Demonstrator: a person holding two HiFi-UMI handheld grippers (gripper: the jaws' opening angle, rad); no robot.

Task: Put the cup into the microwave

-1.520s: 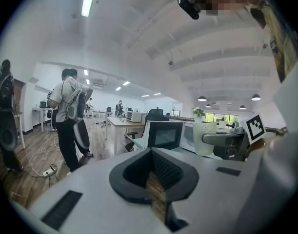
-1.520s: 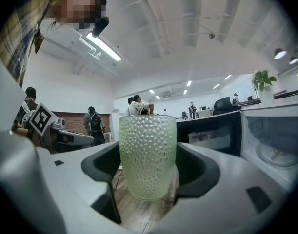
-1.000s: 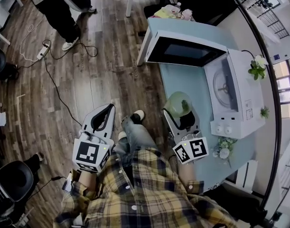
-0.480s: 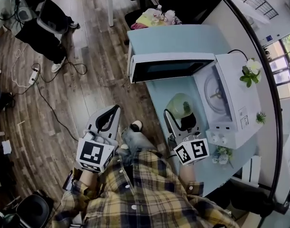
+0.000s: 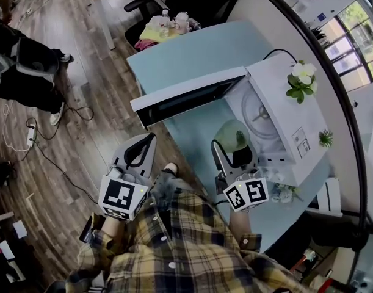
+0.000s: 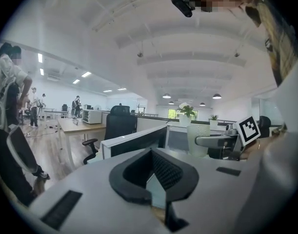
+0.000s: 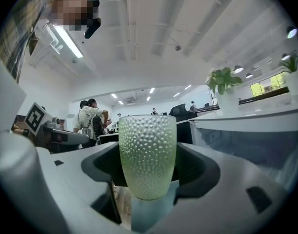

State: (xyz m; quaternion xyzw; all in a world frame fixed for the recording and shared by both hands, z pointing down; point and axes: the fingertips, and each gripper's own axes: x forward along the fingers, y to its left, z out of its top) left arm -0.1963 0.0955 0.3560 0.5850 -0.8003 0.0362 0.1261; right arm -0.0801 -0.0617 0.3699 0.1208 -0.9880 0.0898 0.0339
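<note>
A pale green dimpled cup (image 5: 232, 134) stands upright between the jaws of my right gripper (image 5: 233, 151), which is shut on it. In the right gripper view the cup (image 7: 148, 155) fills the middle. It hangs over the light-blue table (image 5: 192, 54), just in front of the white microwave (image 5: 290, 133). The microwave door (image 5: 186, 96) stands wide open to the left, and the glass turntable (image 5: 259, 112) shows inside. My left gripper (image 5: 148, 140) is shut on nothing, out over the wooden floor to the left of the table. Its jaws (image 6: 151, 152) meet at the tips.
A potted plant (image 5: 299, 81) sits on top of the microwave, and small flowers (image 5: 284, 194) lie by its near corner. Bottles and cloth (image 5: 168, 23) crowd the table's far end beside an office chair (image 5: 137, 5). A person (image 5: 27, 66) and cables (image 5: 33, 133) are on the floor at left.
The head view has swung, so the table and microwave look turned. The held cup now lies closer to the microwave opening. Both grippers keep their grip states.
</note>
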